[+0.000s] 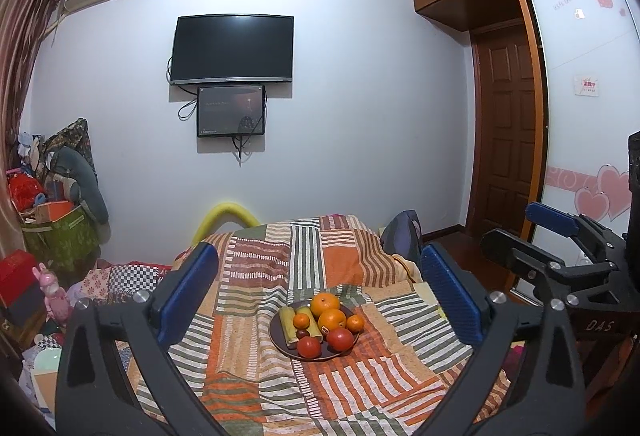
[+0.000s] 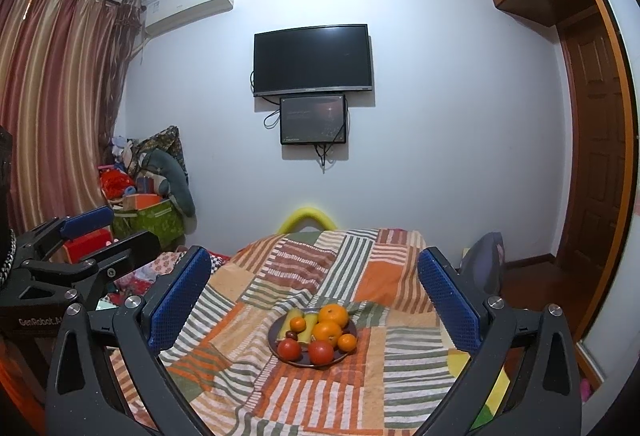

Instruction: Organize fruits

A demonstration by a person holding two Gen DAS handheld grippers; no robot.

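Note:
A dark round plate rests on a striped patchwork blanket. It holds two large oranges, two small tangerines, two red round fruits, a small dark fruit and two yellow-green stalk pieces. My left gripper hangs open above and short of the plate, nothing between its blue pads. Beside it on the right, my right gripper is also open and empty, level with it and apart from the fruit.
The blanket covers a bed that runs toward a white wall with a television. Bags and boxes pile up at the left under curtains. A dark bag stands by the bed's right side, near a wooden door and wardrobe.

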